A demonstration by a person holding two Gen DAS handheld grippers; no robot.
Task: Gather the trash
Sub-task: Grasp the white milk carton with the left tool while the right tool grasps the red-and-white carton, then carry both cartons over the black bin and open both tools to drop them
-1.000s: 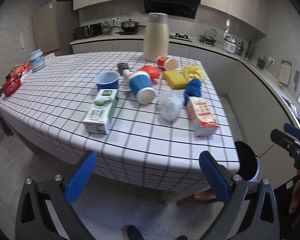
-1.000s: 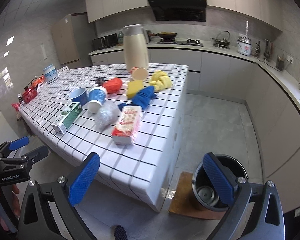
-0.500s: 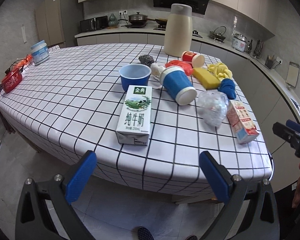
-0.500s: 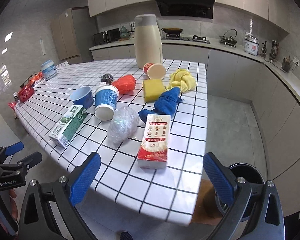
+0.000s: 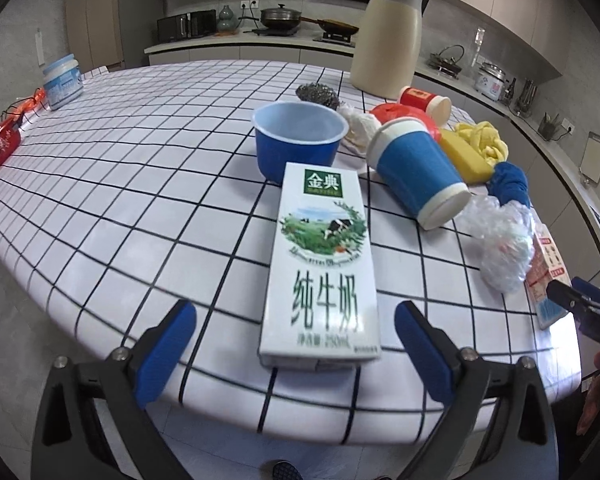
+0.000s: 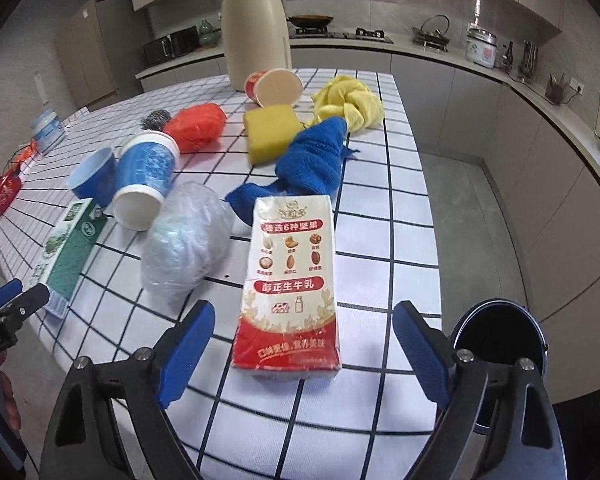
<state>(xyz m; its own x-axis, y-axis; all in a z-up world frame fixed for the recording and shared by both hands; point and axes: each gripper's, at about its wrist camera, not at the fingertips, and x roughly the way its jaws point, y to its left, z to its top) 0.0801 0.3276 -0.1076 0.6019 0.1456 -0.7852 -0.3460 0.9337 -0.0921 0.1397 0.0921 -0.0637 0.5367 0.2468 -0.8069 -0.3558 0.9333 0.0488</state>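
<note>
A white and green milk carton lies flat near the front edge of the checked table. My left gripper straddles its near end, jaws closing but wide, pads clear of it. A red and white milk carton lies near the table's right end. My right gripper frames its near end the same way, jaws closing, pads apart from it. Around them lie a crumpled clear plastic bag, a tipped blue paper cup, a blue bowl and a red cup.
A black trash bin stands on the floor past the table's right end. A beige thermos jug, yellow sponge, blue cloth, yellow cloth, orange bag and steel scourer crowd the far side. A white jar sits far left.
Both grippers have come forward and down over the table edge, each now straddling a carton's near end. Their jaws have narrowed slightly.
</note>
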